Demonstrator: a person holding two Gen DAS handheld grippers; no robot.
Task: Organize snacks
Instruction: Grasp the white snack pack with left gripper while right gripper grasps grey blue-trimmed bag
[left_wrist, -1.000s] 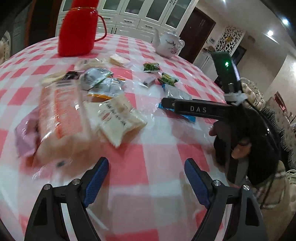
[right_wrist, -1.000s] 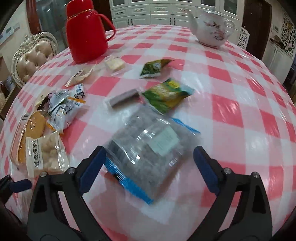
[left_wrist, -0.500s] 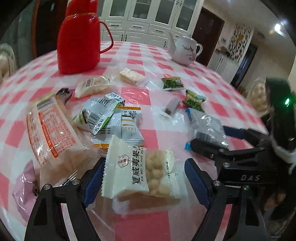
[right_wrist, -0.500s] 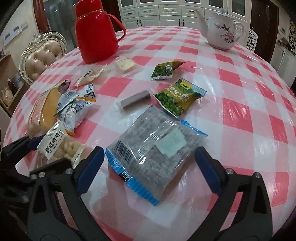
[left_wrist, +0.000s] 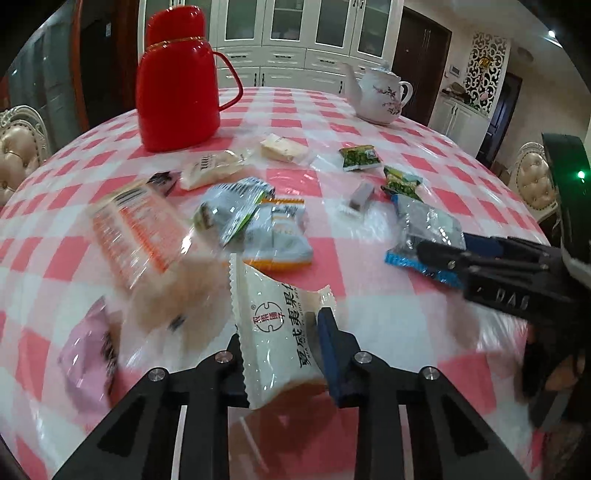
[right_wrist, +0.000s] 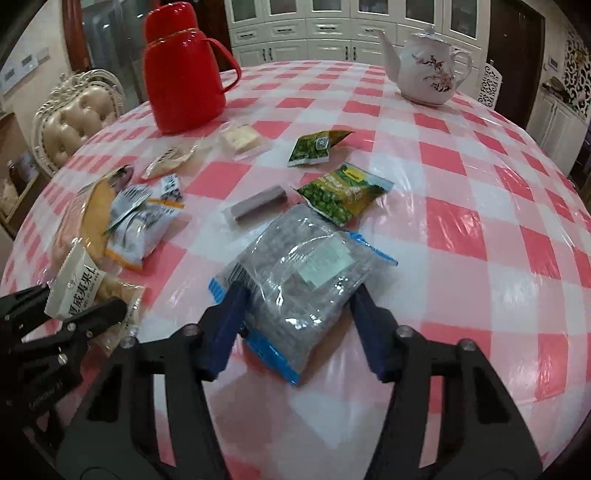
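Note:
Snack packets lie scattered on a pink-and-white checked table (left_wrist: 369, 332). My left gripper (left_wrist: 280, 339) has its jaws closing on a white nut packet (left_wrist: 273, 325) with red and black print. Both pads press on the packet, which is crumpled and tipped up on end. My right gripper (right_wrist: 298, 295) has its jaws closing on a grey packet (right_wrist: 303, 266) with blue edges. Its blue fingers (right_wrist: 229, 317) squeeze the packet's two sides, and the packet still rests on the table. The left gripper (right_wrist: 74, 306) shows at the left edge of the right wrist view.
A red thermos jug (right_wrist: 184, 70) and a white teapot (right_wrist: 428, 66) stand at the far side. Two green pea packets (right_wrist: 343, 192), a small brown bar (right_wrist: 258, 205), grey-white packets (left_wrist: 273, 229), a long orange packet (left_wrist: 136, 229) and a pink packet (left_wrist: 88, 354) lie around. Padded chairs (right_wrist: 74, 118) ring the table.
Both grippers went from wide open to closed on packets. The left one swung over to the white nut packet and tipped it up; the right one stayed over the grey packet.

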